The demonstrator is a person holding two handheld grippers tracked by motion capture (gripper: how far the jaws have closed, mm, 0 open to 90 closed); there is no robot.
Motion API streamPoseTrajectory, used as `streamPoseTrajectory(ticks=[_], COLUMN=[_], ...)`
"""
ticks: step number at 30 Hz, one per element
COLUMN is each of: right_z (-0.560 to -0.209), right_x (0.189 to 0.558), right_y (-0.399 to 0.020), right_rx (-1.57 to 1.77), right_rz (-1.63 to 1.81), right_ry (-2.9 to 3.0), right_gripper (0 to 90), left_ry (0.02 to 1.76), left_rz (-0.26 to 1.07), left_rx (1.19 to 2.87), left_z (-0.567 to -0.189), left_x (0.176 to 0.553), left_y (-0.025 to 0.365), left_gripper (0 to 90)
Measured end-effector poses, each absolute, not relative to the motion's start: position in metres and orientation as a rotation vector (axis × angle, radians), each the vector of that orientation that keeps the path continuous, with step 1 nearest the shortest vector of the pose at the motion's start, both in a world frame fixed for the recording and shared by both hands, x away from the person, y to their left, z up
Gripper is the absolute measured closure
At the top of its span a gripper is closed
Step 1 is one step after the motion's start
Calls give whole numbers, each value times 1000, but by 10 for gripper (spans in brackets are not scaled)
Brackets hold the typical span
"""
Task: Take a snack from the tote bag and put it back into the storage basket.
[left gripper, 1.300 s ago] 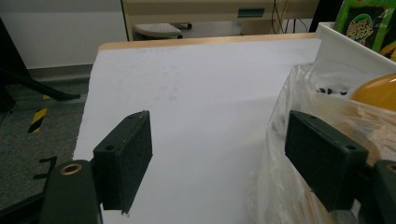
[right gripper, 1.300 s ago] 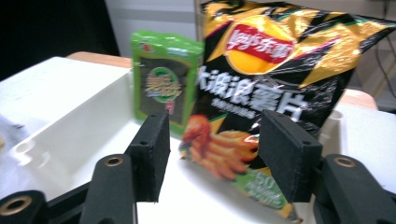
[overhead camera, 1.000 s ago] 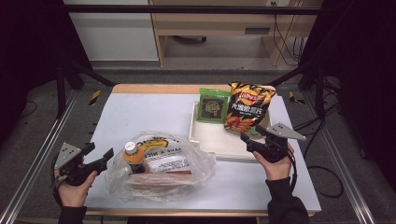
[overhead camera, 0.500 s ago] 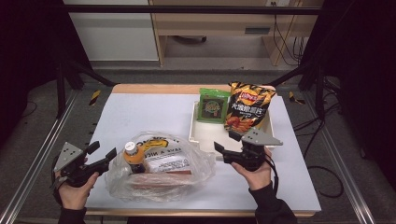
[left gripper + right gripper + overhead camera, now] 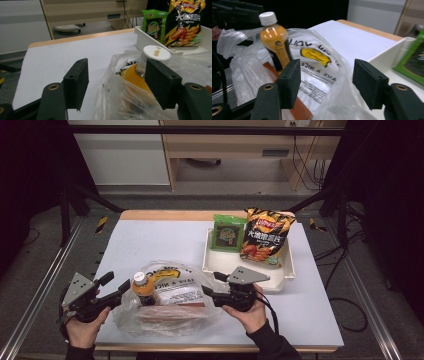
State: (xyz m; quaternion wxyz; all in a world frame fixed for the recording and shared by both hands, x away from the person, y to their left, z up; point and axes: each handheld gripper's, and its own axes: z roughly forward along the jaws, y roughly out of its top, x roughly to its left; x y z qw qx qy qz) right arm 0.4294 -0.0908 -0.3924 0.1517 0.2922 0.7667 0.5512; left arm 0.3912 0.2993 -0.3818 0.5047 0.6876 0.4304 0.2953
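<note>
- Clear plastic bag lies at the lower centre of the high view, on the white tabletop. Inside: an orange drink bottle with a white cap, standing near the bag's left end, plus flat packs lying beside it.
- Left hand-held gripper: lower left, jaws have just been closing, still apart. In the left gripper view they straddle the bag film and the bottle neck; right pad looks close to the bottle, contact not clear.
- Right hand-held gripper: at the bag's right edge, jaws have also just been closing, still apart, loose film between them, no pinch visible.
- Read: one gripper per side, likely to grab the bag's mouth and spread it so the contents come out.
- White tray, right of centre, holds a green snack pack and a chips bag leaning upright. Probably the drop spot.
</note>
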Motion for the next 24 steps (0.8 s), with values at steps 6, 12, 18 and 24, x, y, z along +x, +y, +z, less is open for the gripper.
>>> streamPoseTrajectory(ticks=[6,12,18,24], right_z=[-403,-413,-422,-431], right_x=[426,423,419,417], right_y=[-70,-60,-50,-51], right_rx=[787,743,700,703], right_rz=[1560,1504,1454,1417], right_ry=[2284,2352,2413,2461], right_gripper=[518,596,626,720], left_ry=[1019,1050,1037,1054], left_rz=[679,632,612,599], left_rx=[1707,1763,1818,1902], left_z=[-381,-385,-386,-397], left_x=[388,388,383,374], left_y=[291,289,282,281], left_gripper=[470,536,542,576])
